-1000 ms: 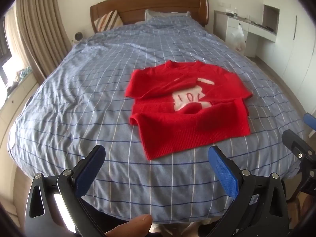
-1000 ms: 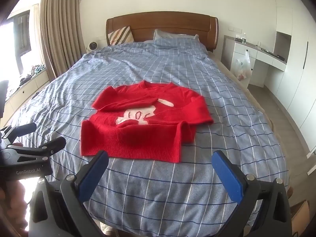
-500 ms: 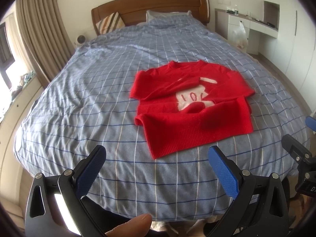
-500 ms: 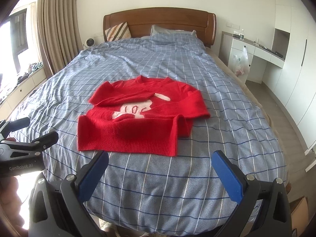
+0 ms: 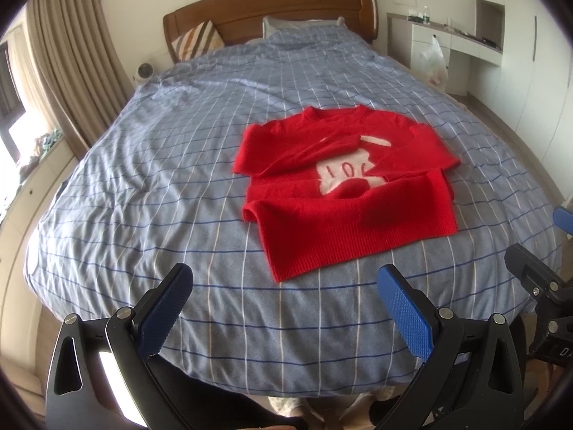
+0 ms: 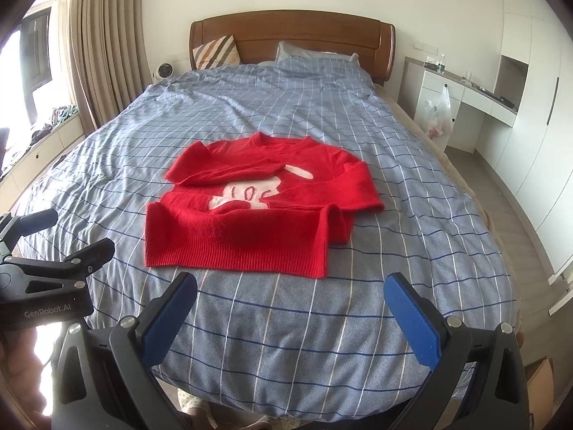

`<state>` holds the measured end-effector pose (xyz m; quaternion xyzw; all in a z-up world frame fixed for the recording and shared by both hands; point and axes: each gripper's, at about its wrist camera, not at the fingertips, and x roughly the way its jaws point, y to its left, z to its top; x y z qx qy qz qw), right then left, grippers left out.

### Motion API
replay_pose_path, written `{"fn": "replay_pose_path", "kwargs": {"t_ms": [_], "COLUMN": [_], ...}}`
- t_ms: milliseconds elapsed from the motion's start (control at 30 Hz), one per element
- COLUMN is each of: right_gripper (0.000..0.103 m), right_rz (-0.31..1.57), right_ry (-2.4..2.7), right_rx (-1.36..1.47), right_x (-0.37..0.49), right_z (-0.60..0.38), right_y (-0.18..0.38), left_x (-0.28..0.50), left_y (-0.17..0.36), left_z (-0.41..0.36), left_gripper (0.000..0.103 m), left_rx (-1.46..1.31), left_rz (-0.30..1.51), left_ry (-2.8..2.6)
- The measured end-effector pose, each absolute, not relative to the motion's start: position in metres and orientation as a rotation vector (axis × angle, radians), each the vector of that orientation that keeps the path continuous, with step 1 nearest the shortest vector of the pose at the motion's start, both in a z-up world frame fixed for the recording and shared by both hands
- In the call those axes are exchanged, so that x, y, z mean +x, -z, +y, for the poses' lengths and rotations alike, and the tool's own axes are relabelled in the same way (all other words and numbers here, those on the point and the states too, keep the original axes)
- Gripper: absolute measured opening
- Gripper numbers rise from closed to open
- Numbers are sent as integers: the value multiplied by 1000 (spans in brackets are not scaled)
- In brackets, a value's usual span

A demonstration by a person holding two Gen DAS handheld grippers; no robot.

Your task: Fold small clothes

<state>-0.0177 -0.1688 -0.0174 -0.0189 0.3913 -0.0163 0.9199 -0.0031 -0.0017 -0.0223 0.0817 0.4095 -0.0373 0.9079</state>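
One red knit sweater on the bed, lying flat on the blue checked duvet, nearer the foot end than the pillows, neckline toward the headboard. Both sleeves folded inward across the chest; two cuffs meet over a single white patch with red marks at the centre. Ribbed hem faces the foot of the bed; one corner of the hem, on the sweater's desk side, is turned up in a small fold. Two tools in use, one per hand. Left tool: two blue-padded fingers spread wide, nothing between them, hovering over the foot edge of the duvet, clear of the sweater. Right tool: likewise two blue pads wide apart, empty, above the duvet just short of the hem, not touching it. Each wrist view catches the other tool at its frame edge. At the head of the bed: one striped cushion and one blue checked pillow, side by side against the wooden headboard. One small round white device beside the bed near the tan curtains. One white plastic bag hanging at the white built-in desk; a few small bottles on top, count unclear.
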Motion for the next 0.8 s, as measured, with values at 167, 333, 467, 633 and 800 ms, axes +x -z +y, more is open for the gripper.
{"fn": "replay_pose_path", "kwargs": {"t_ms": [167,333,467,633,800], "right_gripper": [103,103,103,103,103], "right_rz": [819,840,811,794,802], "right_ry": [47,79,122,182,205], "right_rx": [-12,3,-38,-45,-49], "right_x": [-18,-16,-18,-17,-14], "right_z": [-171,-172,-172,-183,-189], "right_y": [19,22,14,7,10], "left_x": [-3,-1,4,6,8], "left_y": [28,30,29,25,32], "left_z": [0,0,2,0,-1], "left_gripper": [103,103,103,103,103], "left_rx": [173,211,237,253,152], "left_rz": [858,836,833,829,895], "left_ry": [64,99,152,187,255]}}
